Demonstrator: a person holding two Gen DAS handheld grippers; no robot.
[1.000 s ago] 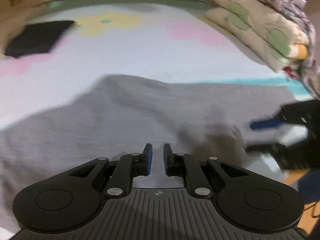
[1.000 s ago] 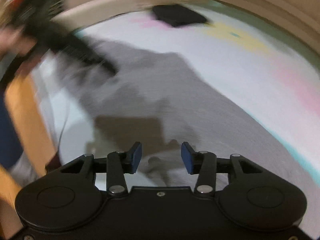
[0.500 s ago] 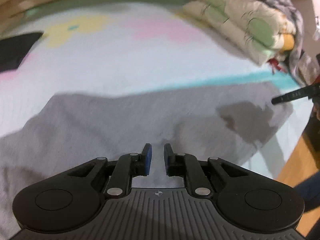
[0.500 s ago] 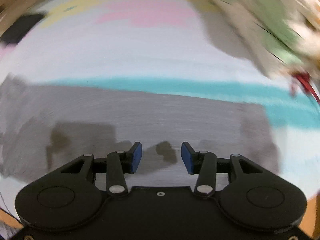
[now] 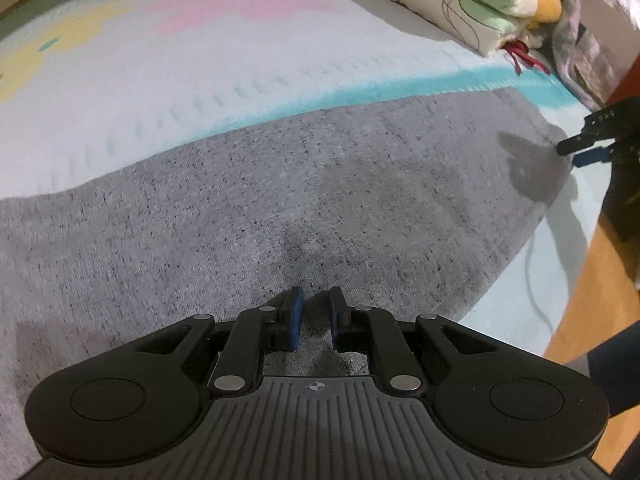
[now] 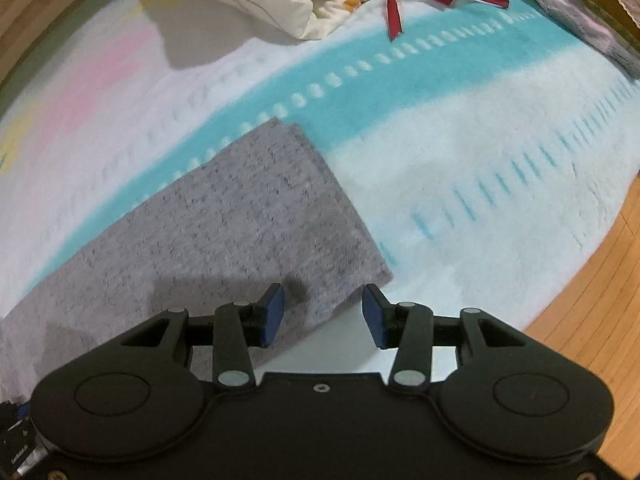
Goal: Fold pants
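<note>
From my left gripper [image 5: 314, 316], jaws nearly together above the cloth and gripping nothing, the grey pants [image 5: 304, 208] lie flat along the bed [image 5: 168, 80], while my right gripper [image 6: 323, 316] hangs half-spread over their end corner, folding apparently unfinished.
</note>
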